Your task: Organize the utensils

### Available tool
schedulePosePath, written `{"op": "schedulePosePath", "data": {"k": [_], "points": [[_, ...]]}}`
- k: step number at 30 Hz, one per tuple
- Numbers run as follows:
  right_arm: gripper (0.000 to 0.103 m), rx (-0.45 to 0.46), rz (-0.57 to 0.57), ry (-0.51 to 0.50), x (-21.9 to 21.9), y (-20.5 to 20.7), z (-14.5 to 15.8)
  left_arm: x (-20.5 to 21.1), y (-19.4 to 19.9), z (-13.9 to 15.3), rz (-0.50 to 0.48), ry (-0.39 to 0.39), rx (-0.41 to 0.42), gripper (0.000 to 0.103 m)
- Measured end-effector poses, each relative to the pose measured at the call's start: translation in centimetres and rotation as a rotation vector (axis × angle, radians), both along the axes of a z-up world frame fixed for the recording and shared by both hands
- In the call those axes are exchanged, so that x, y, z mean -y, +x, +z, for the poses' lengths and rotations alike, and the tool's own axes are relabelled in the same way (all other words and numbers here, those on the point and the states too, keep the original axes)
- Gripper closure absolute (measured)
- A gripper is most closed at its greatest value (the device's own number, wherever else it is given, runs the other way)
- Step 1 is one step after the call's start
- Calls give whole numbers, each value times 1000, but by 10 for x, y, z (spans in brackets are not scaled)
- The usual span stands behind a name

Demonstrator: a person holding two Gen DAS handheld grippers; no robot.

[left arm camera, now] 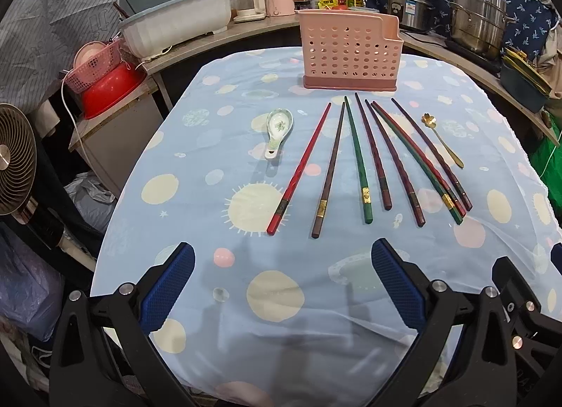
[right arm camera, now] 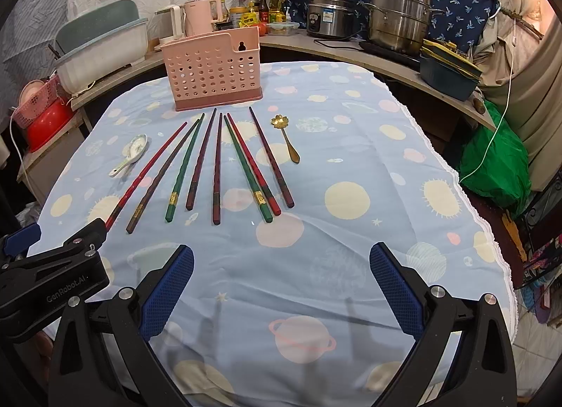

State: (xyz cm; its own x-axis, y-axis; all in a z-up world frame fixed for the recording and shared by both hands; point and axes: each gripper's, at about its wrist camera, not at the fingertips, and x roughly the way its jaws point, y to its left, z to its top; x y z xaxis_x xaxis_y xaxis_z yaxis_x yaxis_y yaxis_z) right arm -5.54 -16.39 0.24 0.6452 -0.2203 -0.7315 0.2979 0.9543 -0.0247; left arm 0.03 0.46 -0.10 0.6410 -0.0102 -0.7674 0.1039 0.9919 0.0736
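Left gripper (left arm camera: 282, 282): jaws spread wide, nothing between pads, hovering above tablecloth (left arm camera: 267, 329) at 6 o'clock edge. Right gripper (right arm camera: 281, 282): jaws likewise apart, empty, just beside left unit. Pink perforated holder (left arm camera: 351, 50): upright at 12 o'clock on table. Eight chopsticks (left arm camera: 358, 161): fanned flat at centre, tips toward holder, two at 3 o'clock side touching. Ceramic spoon (left arm camera: 277, 131): at 10 o'clock of fan. Gold flower spoon (left arm camera: 442, 140): at 2 o'clock of fan.

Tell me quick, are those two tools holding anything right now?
Left tool: open, holding nothing.
Right tool: open, holding nothing.
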Motion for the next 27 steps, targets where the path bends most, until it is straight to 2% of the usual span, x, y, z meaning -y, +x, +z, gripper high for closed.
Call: {"op": "schedulePosePath", "data": {"k": [9,27], "points": [[6,-1,2,2,0,0,0,-1,-1,0,-8,-15,19,7],[6,-3,-1,2,0,1,-2,1,1,-4,-8,-12,-8,7]]}}
